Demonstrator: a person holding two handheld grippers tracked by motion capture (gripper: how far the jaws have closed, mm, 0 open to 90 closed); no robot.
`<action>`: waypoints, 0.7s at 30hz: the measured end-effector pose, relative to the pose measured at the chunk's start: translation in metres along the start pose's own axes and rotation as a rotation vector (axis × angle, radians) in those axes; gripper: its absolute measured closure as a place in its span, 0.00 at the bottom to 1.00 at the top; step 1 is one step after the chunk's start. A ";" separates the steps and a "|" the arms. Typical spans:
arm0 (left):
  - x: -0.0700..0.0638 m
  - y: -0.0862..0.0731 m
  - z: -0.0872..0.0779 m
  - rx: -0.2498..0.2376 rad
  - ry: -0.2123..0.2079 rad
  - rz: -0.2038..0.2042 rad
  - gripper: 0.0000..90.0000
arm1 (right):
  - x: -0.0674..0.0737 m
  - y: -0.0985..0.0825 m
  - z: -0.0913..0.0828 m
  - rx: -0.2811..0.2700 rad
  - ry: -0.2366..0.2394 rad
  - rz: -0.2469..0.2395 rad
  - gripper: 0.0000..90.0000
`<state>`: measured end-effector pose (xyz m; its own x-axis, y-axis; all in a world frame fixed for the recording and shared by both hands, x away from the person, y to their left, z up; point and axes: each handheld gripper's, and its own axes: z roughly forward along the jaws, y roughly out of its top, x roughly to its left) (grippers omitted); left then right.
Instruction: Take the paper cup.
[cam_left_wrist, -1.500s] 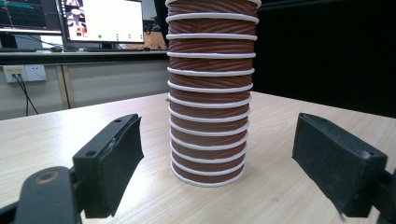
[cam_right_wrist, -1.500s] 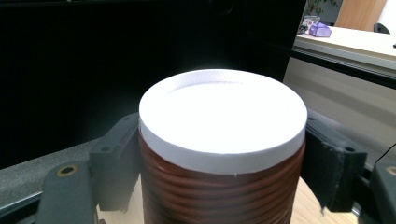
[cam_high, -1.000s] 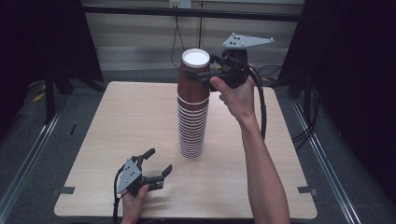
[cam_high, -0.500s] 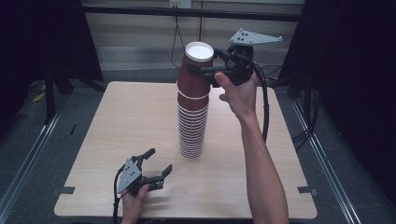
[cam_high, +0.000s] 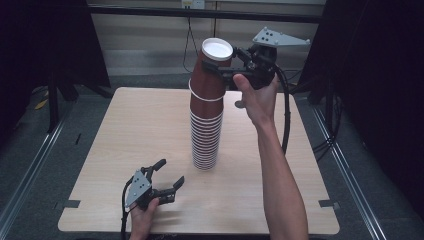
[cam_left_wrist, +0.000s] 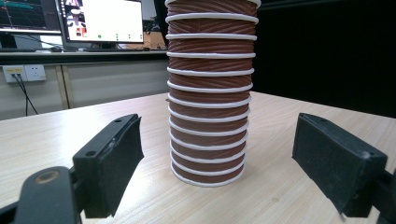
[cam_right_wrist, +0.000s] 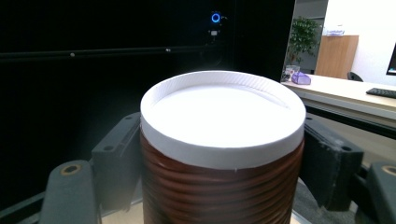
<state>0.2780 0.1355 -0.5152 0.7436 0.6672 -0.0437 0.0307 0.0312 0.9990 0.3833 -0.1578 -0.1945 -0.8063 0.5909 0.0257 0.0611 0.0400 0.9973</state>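
Shows right gripper (cam_high: 223, 74) clamped on top cup (cam_high: 210, 70), jaws pressed to both ribbed sides just below the white base (cam_right_wrist: 222, 107). Compared with a second ago, finds that cup raised and tilted slightly, more of its brown wall bared above the stack (cam_high: 205, 135), lower end still at the stack's top. Leaves stack upright near mid-table (cam_high: 125, 130), unmoved. Places left gripper (cam_high: 167, 176) at the near edge as before, jaws apart and empty, facing the stack's foot (cam_left_wrist: 208, 158), well apart from it.
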 end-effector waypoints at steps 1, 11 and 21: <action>0.000 0.000 0.000 0.000 0.000 0.000 0.17 | 0.000 0.000 0.000 -0.009 0.004 0.005 0.26; 0.000 0.000 0.000 0.000 0.000 0.001 0.17 | 0.001 0.006 -0.005 -0.060 0.010 0.003 0.27; 0.000 0.000 0.000 0.000 -0.001 0.001 0.17 | 0.000 0.009 -0.011 -0.117 0.004 0.012 0.27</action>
<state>0.2781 0.1355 -0.5152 0.7440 0.6668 -0.0431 0.0303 0.0308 0.9991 0.3772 -0.1658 -0.1848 -0.8085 0.5873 0.0381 0.0020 -0.0620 0.9981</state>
